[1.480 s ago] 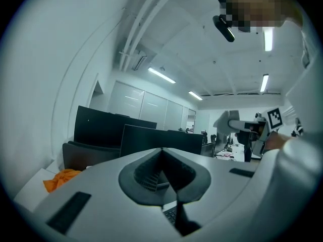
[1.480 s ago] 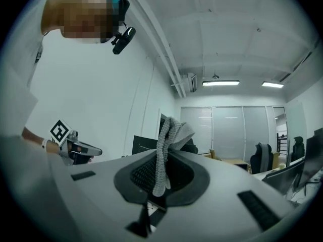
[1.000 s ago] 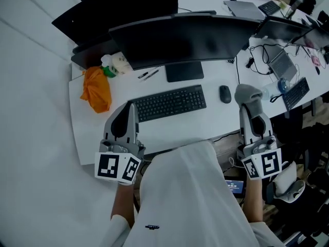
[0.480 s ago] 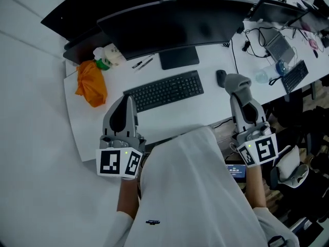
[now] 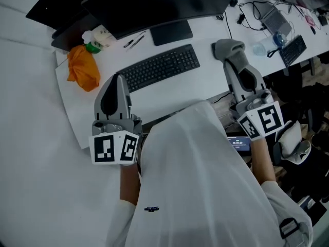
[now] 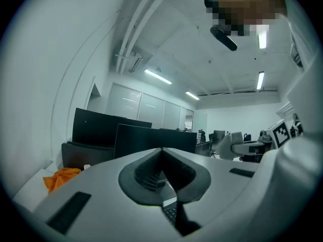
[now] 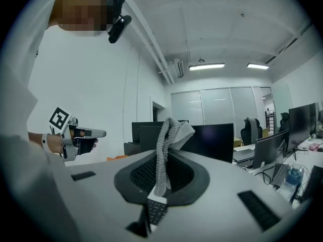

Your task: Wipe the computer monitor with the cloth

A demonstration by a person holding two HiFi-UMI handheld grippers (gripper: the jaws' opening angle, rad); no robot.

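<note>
Fingers (image 7: 139,178) of the right gripper (image 5: 232,62) pinch the cloth (image 5: 226,46), now carried farther over the desk (image 5: 169,94) toward the monitor (image 5: 154,4) but short of it, while the left gripper (image 5: 114,89) stays closed, empty, so wiping seems imminent

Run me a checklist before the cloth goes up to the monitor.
1. Cloth gripped: ok. The right gripper is shut on it, with the bunched end sticking out ahead of the jaws.
2. Left gripper empty: ok. Its jaws are together with nothing between them.
3. Cloth touching the monitor: not ok. The cloth is held above the desk's near side, apart from the screen.
4. Path forward: ok, probably. Only the flat keyboard lies below it.
5. Left gripper out of the way: ok. It is off by the keyboard's left end.
6. Where the screen is dirty: cannot tell.
</note>
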